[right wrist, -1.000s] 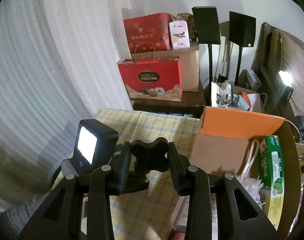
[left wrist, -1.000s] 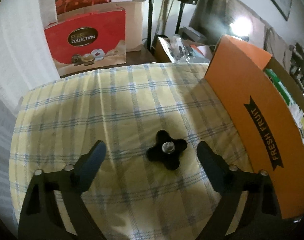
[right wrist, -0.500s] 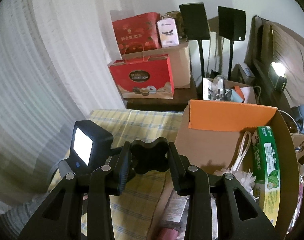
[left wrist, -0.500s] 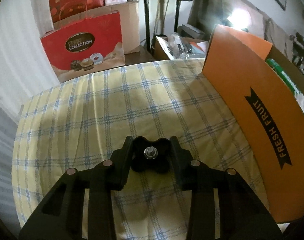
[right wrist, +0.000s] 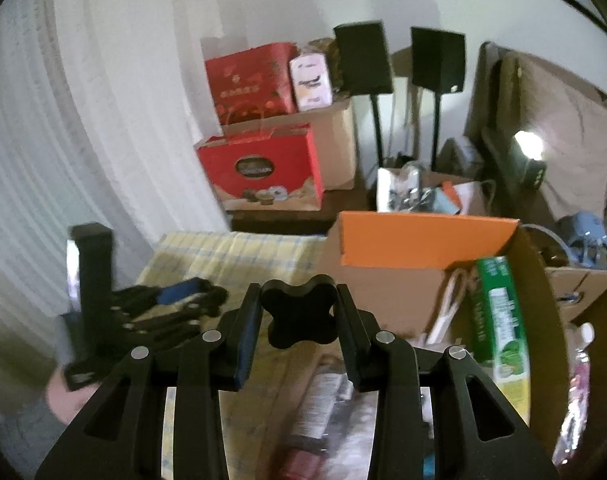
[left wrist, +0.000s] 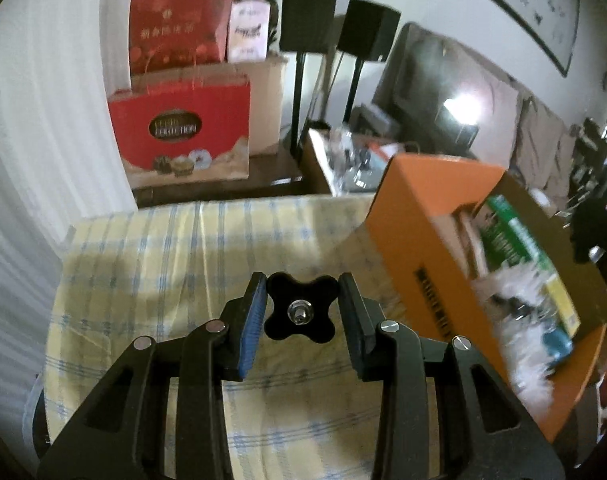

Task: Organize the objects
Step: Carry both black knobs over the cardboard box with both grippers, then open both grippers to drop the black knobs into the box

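My left gripper (left wrist: pixel 301 310) is shut on a black four-lobed knob (left wrist: pixel 300 312) with a silver bolt end facing the camera, held up above the yellow checked tablecloth (left wrist: pixel 191 256). My right gripper (right wrist: pixel 299 316) is shut on a second black four-lobed knob (right wrist: pixel 299 312), held over the near edge of the open orange cardboard box (right wrist: pixel 423 240). In the right wrist view the left gripper (right wrist: pixel 171 300) shows at the left with its camera block and a hand below it.
The orange box (left wrist: pixel 431 216) stands on the table's right side and holds a green packet (right wrist: pixel 499 320), white fluff and bottles. Beyond the table are red gift boxes (left wrist: pixel 183 140), a brown carton, two black speakers on stands (left wrist: pixel 307 12) and a white curtain at the left.
My left gripper closed on the knob that lay on the cloth and lifted it clear. My right gripper carried its knob rightwards, over the orange box.
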Tool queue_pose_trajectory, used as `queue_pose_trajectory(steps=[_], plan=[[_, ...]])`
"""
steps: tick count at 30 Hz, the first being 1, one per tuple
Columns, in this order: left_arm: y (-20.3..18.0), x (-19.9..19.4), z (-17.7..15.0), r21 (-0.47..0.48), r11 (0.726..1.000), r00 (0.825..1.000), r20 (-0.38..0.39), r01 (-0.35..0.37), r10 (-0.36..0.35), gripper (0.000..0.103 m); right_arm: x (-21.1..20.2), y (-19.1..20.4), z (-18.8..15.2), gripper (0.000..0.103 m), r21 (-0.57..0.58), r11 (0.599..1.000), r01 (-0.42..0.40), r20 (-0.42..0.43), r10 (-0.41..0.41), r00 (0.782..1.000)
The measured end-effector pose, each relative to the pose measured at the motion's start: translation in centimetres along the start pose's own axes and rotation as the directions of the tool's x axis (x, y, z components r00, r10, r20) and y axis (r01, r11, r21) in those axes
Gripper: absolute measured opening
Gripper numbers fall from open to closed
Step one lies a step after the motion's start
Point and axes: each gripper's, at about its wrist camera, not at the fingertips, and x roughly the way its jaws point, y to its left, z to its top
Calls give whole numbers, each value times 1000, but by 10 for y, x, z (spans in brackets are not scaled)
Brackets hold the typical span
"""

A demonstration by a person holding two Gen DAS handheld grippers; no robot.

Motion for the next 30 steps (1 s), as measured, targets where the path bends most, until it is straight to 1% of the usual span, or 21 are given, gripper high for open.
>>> queue_pose_trajectory(steps=[6,11,15,20,26,30], plan=[[-27,-24,21,8,1000,998,56,20,-20,33,-9,-13,0,36,8,998,55,23,-55,998],[-47,-31,31,13,999,997,68,32,-33,33,-12,-27,-2,36,13,996,90,31,-91,995],[-62,-31,35,17,999,996,72,52,-53,33,-11,-41,-5,36,27,994,102,29,-103,994],[-83,-25,39,26,998,996,69,60,-62,34,-5,-57,-5,36,40,992,121,19,-122,992],[-102,-9,47,34,997,996,57,67,-69,34,5,-77,-2,36,50,989,138,10,-139,990],[-112,5,50,41,997,996,46,69,-70,34,18,-94,-1,36,61,987,146,-11,-145,989]])
